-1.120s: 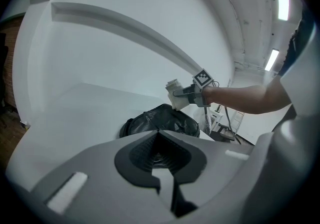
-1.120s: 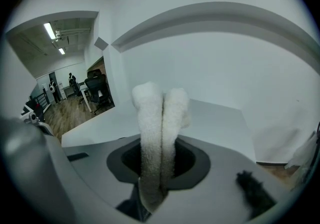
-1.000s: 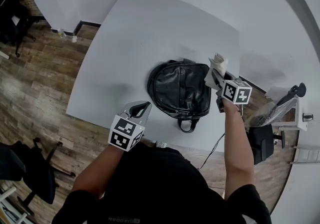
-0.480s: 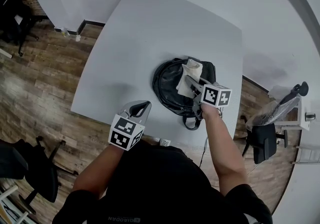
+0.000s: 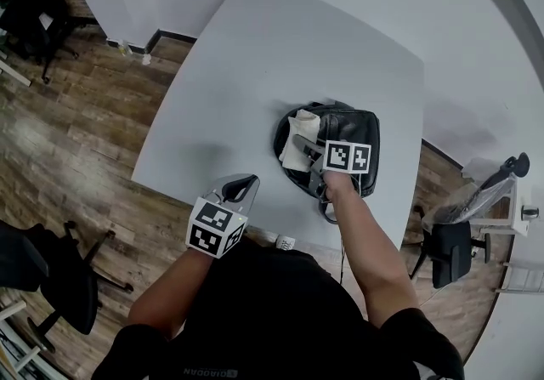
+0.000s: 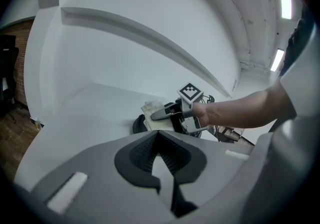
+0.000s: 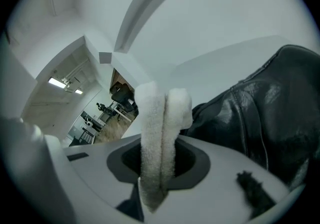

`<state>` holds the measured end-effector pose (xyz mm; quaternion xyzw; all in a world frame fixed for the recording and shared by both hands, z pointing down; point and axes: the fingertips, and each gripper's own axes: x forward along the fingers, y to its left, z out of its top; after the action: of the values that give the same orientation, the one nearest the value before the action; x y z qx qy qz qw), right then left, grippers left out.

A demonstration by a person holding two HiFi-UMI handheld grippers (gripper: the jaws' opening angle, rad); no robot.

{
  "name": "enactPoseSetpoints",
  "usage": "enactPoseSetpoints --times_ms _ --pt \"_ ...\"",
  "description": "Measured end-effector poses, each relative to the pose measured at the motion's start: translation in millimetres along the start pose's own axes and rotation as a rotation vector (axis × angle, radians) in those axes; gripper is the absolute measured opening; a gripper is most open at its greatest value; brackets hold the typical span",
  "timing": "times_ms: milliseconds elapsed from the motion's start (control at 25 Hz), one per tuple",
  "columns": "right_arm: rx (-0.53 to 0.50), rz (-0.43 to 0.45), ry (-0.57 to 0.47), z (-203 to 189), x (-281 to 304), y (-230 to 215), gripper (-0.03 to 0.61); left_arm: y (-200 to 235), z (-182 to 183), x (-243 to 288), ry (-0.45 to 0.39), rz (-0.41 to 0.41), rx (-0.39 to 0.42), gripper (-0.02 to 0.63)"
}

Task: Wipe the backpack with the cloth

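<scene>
since a second ago my right gripper (image 5: 299, 144) has swept across the backpack (image 5: 353, 136), from the bag's right edge to its left part, and the cloth (image 5: 293, 133) has come along with it. my left gripper (image 5: 241, 189) has stayed where it was, lower left of centre in the head view, over the near edge of the white table (image 5: 246, 47).

my right jaws are clamped on the cloth. in the right gripper view the pale, nubby fabric (image 7: 160, 133) stands up out of them as a doubled fold, filling the gap between the pads. the black leather backpack (image 7: 260, 113) fills the right side of that frame, just beside the fold. in the head view the cloth overlaps the bag's left part, but i cannot tell how firmly it presses on the leather.

my left jaws are drawn together with nothing between them. their dark ribbed pads (image 6: 145, 155) meet at the tip, low in the centre of the left gripper view. past them, in the middle of that frame, i see the right gripper (image 6: 159, 114) with the cloth (image 6: 152, 109) on the bag and my forearm (image 6: 245, 110) reaching in from the right.

the backpack lies flat on the table, right of centre in the head view, its handle loop (image 5: 327, 212) toward me. a black chair (image 5: 38, 276) stands on the wooden floor (image 5: 76, 140) at the lower left.
</scene>
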<state>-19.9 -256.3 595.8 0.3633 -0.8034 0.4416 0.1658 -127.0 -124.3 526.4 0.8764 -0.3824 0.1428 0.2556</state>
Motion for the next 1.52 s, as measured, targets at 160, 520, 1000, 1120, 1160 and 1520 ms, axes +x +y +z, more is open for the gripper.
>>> enactPoseSetpoints --times_ms 160,520,1000,1120,1160,1520 --pt "0.044 0.001 0.008 -4 11 -6 0.092 6 -2 -6 -0.014 0.024 -0.022 0.006" --pt "0.049 -0.033 -0.030 4 -4 -17 0.092 4 5 -3 -0.032 0.002 -0.015 0.006" --pt "0.055 -0.084 -0.088 14 -54 -42 0.092 -14 14 22 -0.016 -0.053 0.009 0.006" --pt "0.049 -0.103 -0.110 19 -73 -49 0.092 -23 17 26 -0.012 -0.070 0.025 0.006" --pt "0.046 -0.109 -0.120 21 -79 -52 0.092 -25 18 28 -0.010 -0.074 0.030 0.006" --pt "0.038 -0.155 -0.176 28 -128 -74 0.092 -43 18 40 0.008 -0.101 0.051 0.006"
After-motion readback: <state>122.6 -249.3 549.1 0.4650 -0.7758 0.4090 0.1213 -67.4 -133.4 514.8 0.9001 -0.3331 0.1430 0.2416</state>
